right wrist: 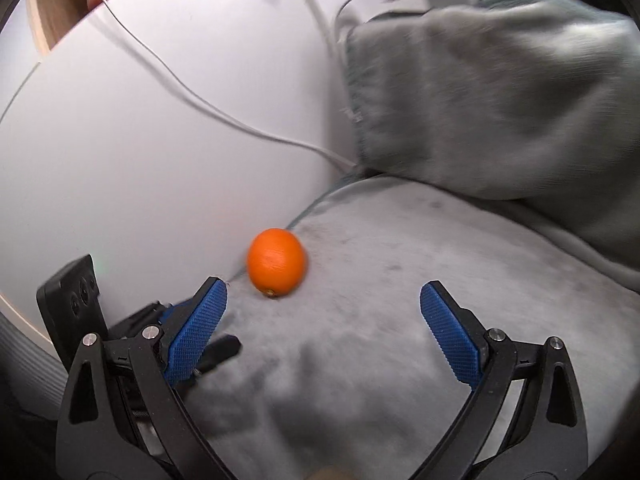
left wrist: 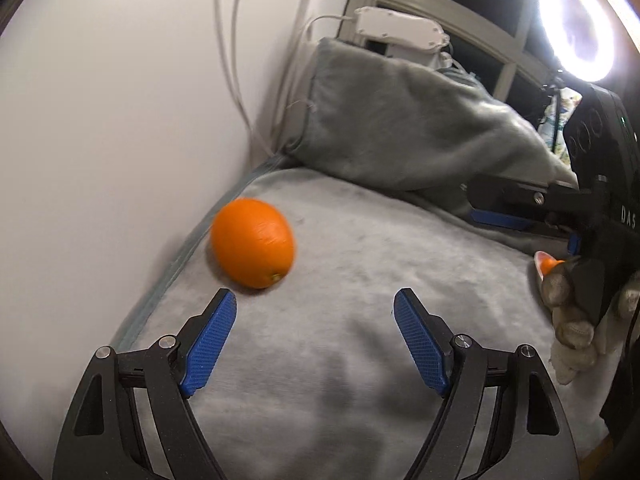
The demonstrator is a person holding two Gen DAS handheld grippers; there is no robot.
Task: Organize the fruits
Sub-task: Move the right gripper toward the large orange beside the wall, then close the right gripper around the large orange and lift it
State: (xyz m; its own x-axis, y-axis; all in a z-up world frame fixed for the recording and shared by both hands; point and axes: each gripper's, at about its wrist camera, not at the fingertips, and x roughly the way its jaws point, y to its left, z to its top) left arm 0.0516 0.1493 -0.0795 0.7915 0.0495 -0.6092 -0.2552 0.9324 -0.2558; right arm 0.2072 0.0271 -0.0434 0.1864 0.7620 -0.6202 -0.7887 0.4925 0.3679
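Note:
An orange lies on the grey blanket of a bed, close to the white wall. It also shows in the right wrist view. My left gripper is open and empty, just short of the orange and a little to its right. My right gripper is open and empty, further back from the orange. The right gripper body shows at the right edge of the left wrist view, held by a gloved hand. The left gripper body shows at lower left of the right wrist view.
A grey pillow leans at the head of the bed. White cables hang along the wall. A ring light shines at the far right. A small orange and white object peeks out by the gloved hand.

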